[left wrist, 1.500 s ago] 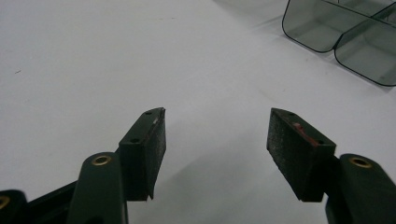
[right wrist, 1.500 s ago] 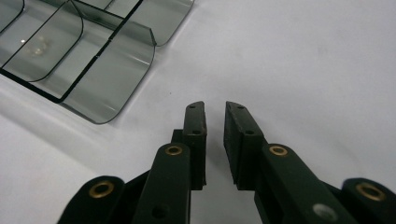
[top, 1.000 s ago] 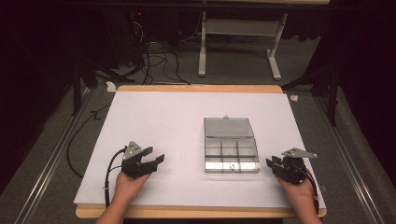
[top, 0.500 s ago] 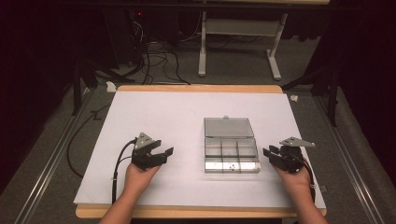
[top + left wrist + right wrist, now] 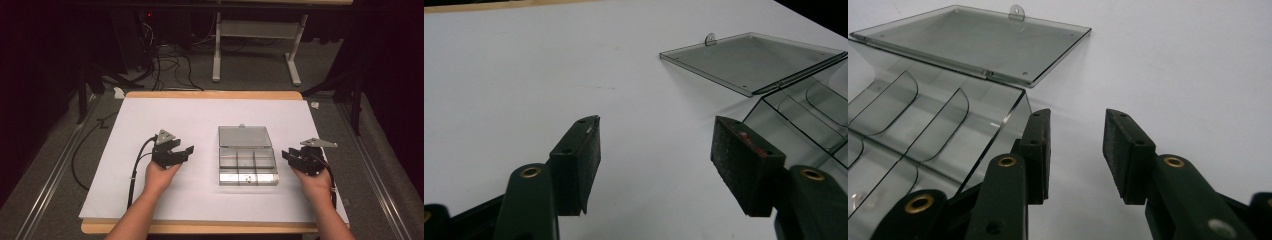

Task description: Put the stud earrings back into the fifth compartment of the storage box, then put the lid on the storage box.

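Both my hands have crept inward: left gripper (image 5: 181,151) spread and empty, right gripper (image 5: 290,157) just opening, empty, flanking the clear plastic box (image 5: 247,165) mid-table, lid flat open behind—light, stiff, slippery; I'd pinch a side wall.

A clear, smoke-grey plastic box (image 5: 248,165) with a see-through lid (image 5: 244,136) sits on a plain white sheet (image 5: 200,120). The sheet covers a pale wooden table (image 5: 210,94). The left gripper (image 5: 176,155) and right gripper (image 5: 296,160) are black, each topped by a grey plate, with brass-coloured rivets. The floor (image 5: 45,165) is grey carpet; the background is dark.
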Motion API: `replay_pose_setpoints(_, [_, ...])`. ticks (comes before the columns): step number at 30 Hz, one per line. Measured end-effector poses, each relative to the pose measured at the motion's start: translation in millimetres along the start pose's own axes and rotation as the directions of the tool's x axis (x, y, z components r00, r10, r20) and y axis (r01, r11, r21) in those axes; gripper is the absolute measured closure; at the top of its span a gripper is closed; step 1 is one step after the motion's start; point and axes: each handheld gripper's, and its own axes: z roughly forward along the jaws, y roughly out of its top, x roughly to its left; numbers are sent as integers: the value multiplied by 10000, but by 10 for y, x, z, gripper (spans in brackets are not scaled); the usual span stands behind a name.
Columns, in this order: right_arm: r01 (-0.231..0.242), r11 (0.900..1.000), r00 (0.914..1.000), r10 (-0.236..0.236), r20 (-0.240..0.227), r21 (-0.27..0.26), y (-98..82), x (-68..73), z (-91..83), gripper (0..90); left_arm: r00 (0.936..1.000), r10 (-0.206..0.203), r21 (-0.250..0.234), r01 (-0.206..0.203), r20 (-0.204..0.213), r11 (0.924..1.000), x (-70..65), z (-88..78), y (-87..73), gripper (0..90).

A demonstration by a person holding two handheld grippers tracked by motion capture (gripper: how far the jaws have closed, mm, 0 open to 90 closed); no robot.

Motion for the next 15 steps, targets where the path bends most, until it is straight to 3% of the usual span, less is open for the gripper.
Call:
replay_pose_setpoints(5, [-23, 10000, 10000, 23, -5, 30, 80, 1, 73, 648, 9992, -257, 137, 252, 320, 9996, 6, 133, 82, 370])
replay_pose_setpoints(9, [-18, 9999, 10000, 18, -6, 103, 148, -9, 131, 653, 9990, -223, 190, 216, 392, 9996, -21, 230, 142, 369])
replay_pose_setpoints(12, [-90, 9999, 9999, 89, -126, -54, 196, -8, 147, 660, 9966, -533, 165, 523, 623, 9985, -32, 282, 180, 371])
replay_pose_setpoints(15, [9, 10000, 9998, -7, -216, 99, 274, 11, 181, 656, 9963, -478, 216, 464, 716, 9987, -89, 355, 232, 374])
